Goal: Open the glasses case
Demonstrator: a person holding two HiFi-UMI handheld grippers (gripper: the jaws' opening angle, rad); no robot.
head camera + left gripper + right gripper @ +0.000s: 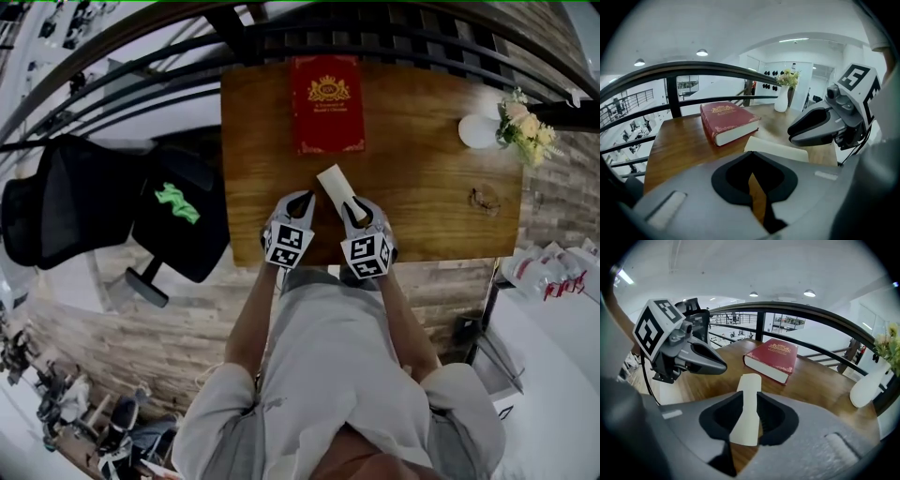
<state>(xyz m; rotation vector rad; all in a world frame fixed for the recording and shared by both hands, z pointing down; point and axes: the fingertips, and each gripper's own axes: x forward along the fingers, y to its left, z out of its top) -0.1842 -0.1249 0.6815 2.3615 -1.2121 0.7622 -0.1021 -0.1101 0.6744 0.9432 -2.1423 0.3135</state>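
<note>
Lying near the table's (431, 178) front edge, the glasses case (748, 380) sits between the right gripper's (750, 397) jaws, released, with a small gap at one pad. Beside it the left gripper (750, 154) is clenched, empty.

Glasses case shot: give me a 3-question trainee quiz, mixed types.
1. True or false: the glasses case lies on top of the red book.
2. Which claw shows the case between its jaws? A) left claw B) right claw
3. Fill in: the white vase holds ____.
Key: 1 false, it lies on the wooden table, apart from the book. 2 B. 3 flowers.
</note>
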